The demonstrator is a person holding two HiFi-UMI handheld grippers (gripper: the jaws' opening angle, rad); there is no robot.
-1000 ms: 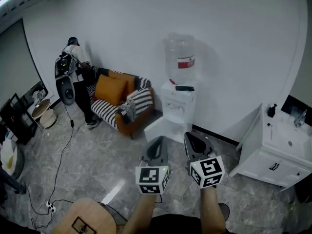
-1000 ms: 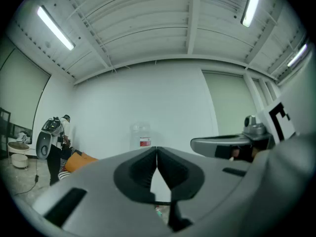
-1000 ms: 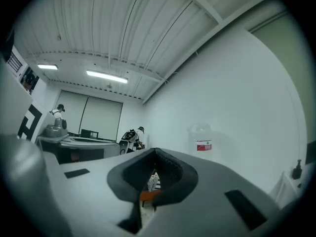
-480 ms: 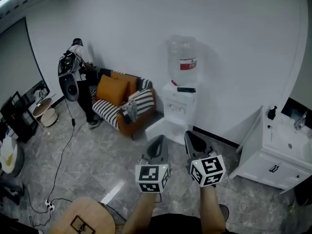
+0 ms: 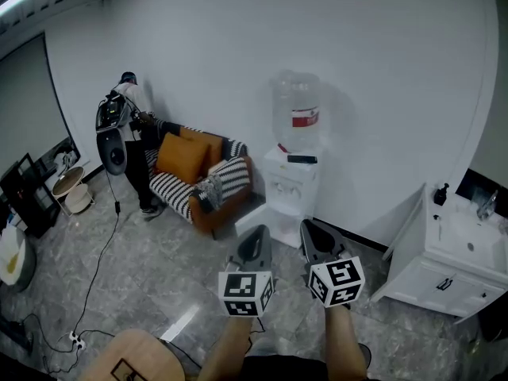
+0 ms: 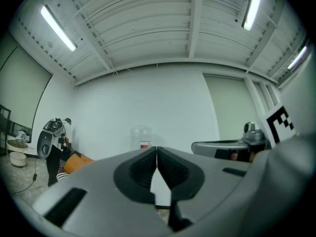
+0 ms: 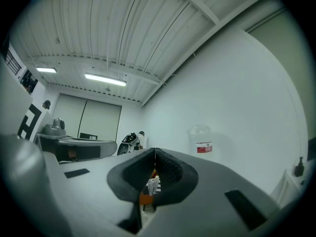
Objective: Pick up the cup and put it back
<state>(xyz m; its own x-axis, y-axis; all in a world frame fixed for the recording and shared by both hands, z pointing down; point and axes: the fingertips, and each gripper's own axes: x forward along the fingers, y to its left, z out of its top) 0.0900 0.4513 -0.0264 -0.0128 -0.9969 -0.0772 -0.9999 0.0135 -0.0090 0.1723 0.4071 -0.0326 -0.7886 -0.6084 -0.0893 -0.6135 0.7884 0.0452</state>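
scarcely shifted, left gripper (image 5: 255, 238) and right gripper (image 5: 314, 234) point forward, jaws together.

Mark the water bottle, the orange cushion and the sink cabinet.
water bottle (image 5: 294, 98), head view, clear body above the red label
orange cushion (image 5: 181, 157), head view, middle of its front face
sink cabinet (image 5: 432, 276), head view, white drawer front

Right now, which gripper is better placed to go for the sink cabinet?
Probably the right gripper: the sink cabinet stands on its side, while the left gripper would have to cross over. Both are shut and empty, and both are well short of it.
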